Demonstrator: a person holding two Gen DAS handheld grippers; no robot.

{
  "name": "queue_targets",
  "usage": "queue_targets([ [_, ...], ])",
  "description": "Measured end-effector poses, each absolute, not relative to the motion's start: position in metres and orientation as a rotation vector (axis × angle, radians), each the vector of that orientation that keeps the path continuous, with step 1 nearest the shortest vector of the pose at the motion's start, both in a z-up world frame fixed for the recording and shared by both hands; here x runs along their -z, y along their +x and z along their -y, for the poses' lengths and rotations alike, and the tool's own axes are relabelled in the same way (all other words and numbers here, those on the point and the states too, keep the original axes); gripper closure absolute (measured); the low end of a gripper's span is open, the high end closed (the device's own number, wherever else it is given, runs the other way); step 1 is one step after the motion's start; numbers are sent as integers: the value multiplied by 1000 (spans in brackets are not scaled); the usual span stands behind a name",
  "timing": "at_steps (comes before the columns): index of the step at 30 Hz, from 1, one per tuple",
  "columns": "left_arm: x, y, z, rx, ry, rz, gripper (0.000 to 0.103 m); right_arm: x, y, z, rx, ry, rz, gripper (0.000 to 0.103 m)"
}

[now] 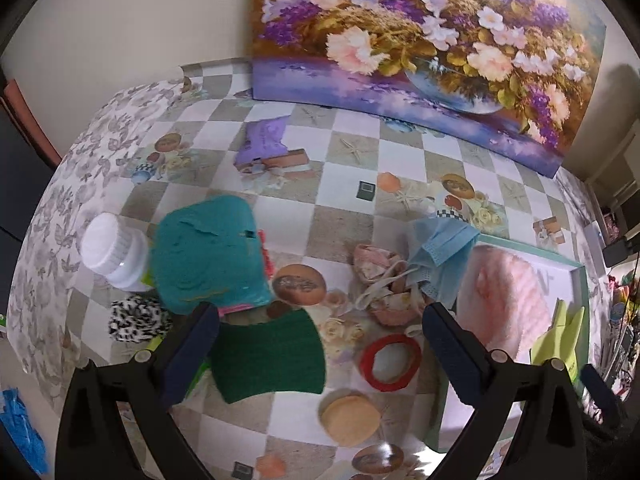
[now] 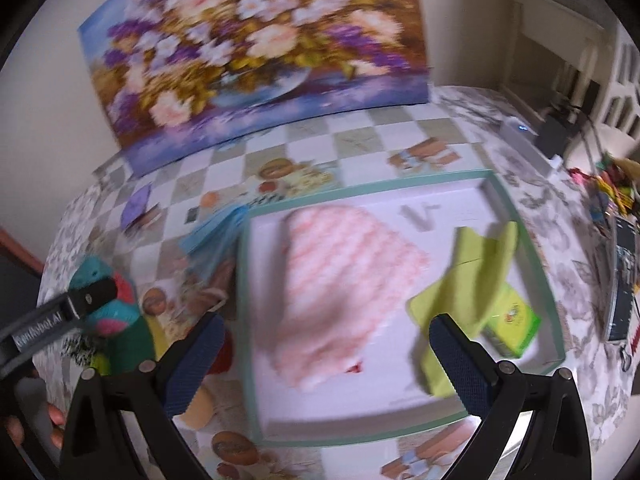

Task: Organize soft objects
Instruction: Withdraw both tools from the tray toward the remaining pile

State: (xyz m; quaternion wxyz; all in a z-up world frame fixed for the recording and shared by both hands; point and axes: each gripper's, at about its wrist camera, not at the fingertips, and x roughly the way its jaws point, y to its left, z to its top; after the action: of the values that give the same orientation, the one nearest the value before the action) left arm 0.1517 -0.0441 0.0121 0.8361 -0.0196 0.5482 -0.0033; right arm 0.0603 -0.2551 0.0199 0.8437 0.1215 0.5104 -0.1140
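My left gripper (image 1: pixel 320 344) is open and empty above the table, over a dark green cloth (image 1: pixel 272 356) and a red ring (image 1: pixel 390 362). Nearby lie a teal knitted piece (image 1: pixel 208 252), a pink baby shoe (image 1: pixel 384 280), a blue face mask (image 1: pixel 440 256), a black-and-white fuzzy item (image 1: pixel 136 318) and a tan round sponge (image 1: pixel 350 420). My right gripper (image 2: pixel 324 356) is open and empty above the mint-rimmed white tray (image 2: pixel 520 216), which holds a pink striped fluffy cloth (image 2: pixel 340 292) and a lime-green cloth (image 2: pixel 472 280). The tray's cloths also show in the left wrist view (image 1: pixel 504 296).
A white-capped bottle (image 1: pixel 116 252) stands at the left. A flower painting (image 1: pixel 420 48) leans on the wall at the back. A green box (image 2: pixel 514 324) sits in the tray under the lime cloth. Cluttered items (image 2: pixel 616 240) lie past the table's right edge.
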Motion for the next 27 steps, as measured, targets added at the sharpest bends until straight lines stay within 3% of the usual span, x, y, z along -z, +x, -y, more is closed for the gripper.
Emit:
queue_targets([
  [10, -21, 139, 4, -4, -58, -1141, 2, 3, 70, 194, 50, 200, -1156, 0],
  [27, 57, 123, -96, -138, -206, -1285, 2, 42, 77, 133, -108, 89, -1275, 0],
])
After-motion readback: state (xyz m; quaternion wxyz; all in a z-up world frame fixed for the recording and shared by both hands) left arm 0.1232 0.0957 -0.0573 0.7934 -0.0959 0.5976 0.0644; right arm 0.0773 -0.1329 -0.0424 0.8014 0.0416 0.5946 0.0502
